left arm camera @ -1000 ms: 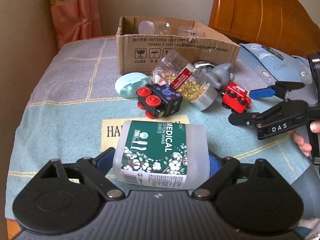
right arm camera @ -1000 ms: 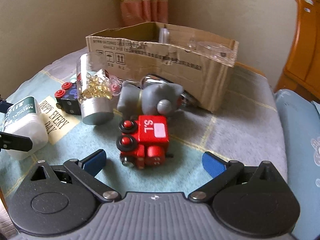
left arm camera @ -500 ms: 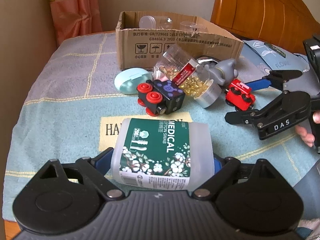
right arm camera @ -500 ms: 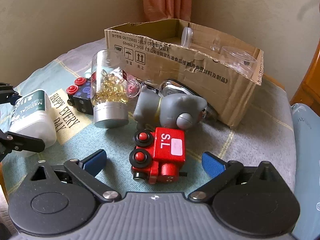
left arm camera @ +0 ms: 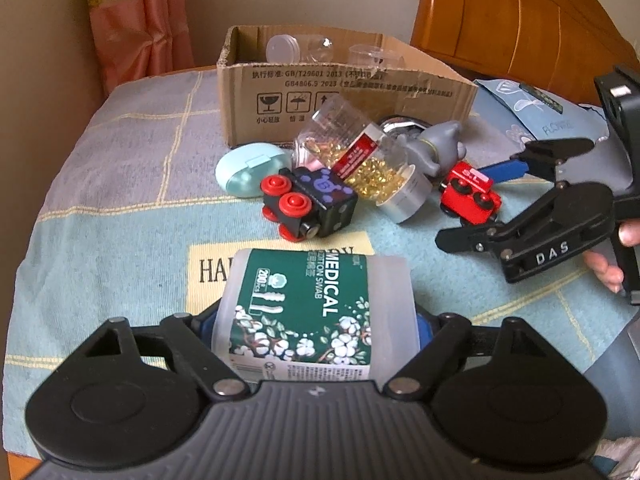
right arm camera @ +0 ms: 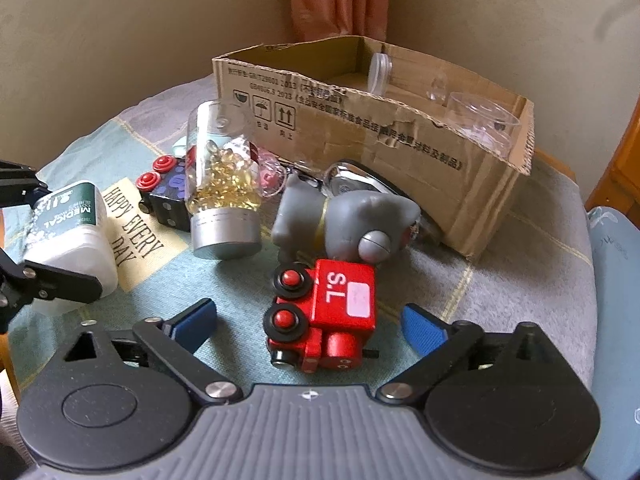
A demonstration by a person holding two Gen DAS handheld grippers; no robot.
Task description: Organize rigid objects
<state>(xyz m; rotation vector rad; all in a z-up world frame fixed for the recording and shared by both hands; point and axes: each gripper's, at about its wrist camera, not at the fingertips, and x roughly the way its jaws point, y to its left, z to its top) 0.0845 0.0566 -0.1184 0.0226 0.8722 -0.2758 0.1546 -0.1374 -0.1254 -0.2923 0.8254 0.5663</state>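
Note:
A white cotton swab box with a green label lies on the cloth, and my left gripper is closing, its blue pads pressed against the box's two sides. The same box shows at the left in the right wrist view. A red toy train marked S.L stands between the blue pads of my right gripper. Its jaws are closing, with gaps on both sides of the train. From the left wrist view the right gripper straddles the red train.
A torn cardboard box at the back holds clear plastic jars. In front lie a capsule bottle, a black toy car, a grey figure, a mint case and a chrome object. A wooden headboard rises at the right.
The left pads have drawn in against the swab box. The right gripper's pads have come closer together around the red train, and its view has swung to bring the cardboard box nearer the middle.

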